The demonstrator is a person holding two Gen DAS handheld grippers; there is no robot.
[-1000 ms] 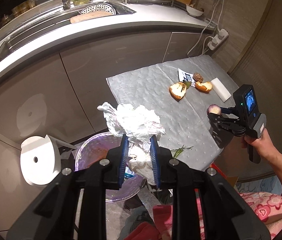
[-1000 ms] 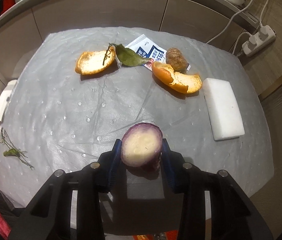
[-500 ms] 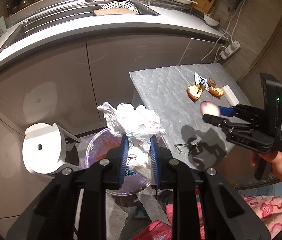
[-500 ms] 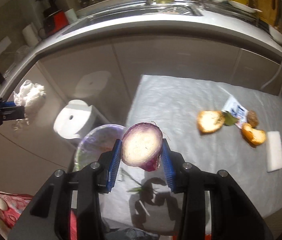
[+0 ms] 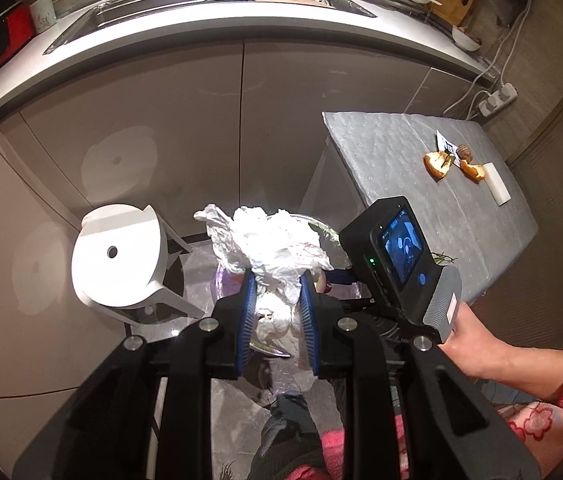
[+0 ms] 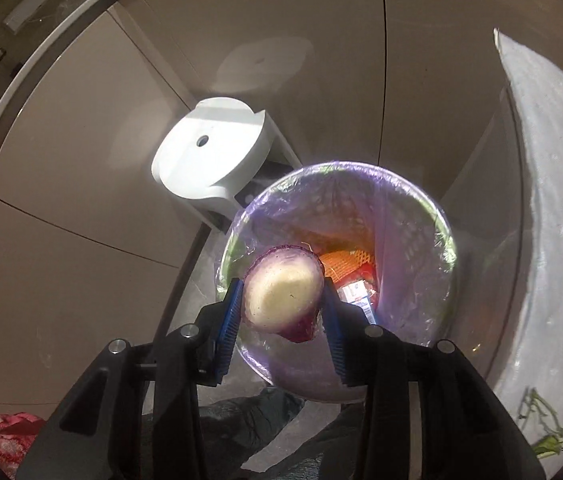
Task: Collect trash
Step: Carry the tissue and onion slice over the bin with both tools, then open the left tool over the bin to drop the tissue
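In the left wrist view, we see the left gripper (image 5: 277, 300) clamped on a wad of crumpled white tissue (image 5: 269, 248), its blue pads pressing both sides of the wad. The tissue bulges above the fingertips and covers most of the trash bin (image 5: 321, 229) beneath it, so from this side we can make out only a sliver of rim. The right gripper (image 5: 331, 278) crosses in from the right of that view; its body and screen hide its own fingers, leaving only a blue tip and a patch of purple visible. In the right wrist view, the right gripper (image 6: 283, 300) is closed on a cut half onion (image 6: 283, 298), pale face toward the camera, purple skin at the edges. The onion hangs directly over the open bin (image 6: 447, 236), which is lined with a translucent purple bag. Inside, we distinguish orange mesh and a small printed carton; the rest of the contents are obscured by the onion and the fingers. A white stool (image 6: 209, 160) stands just beside the bin. On the grey table (image 5: 401, 168), orange peels (image 5: 437, 162) and a white block (image 5: 496, 188) lie well apart from the bin; the small items between them are too small to identify.
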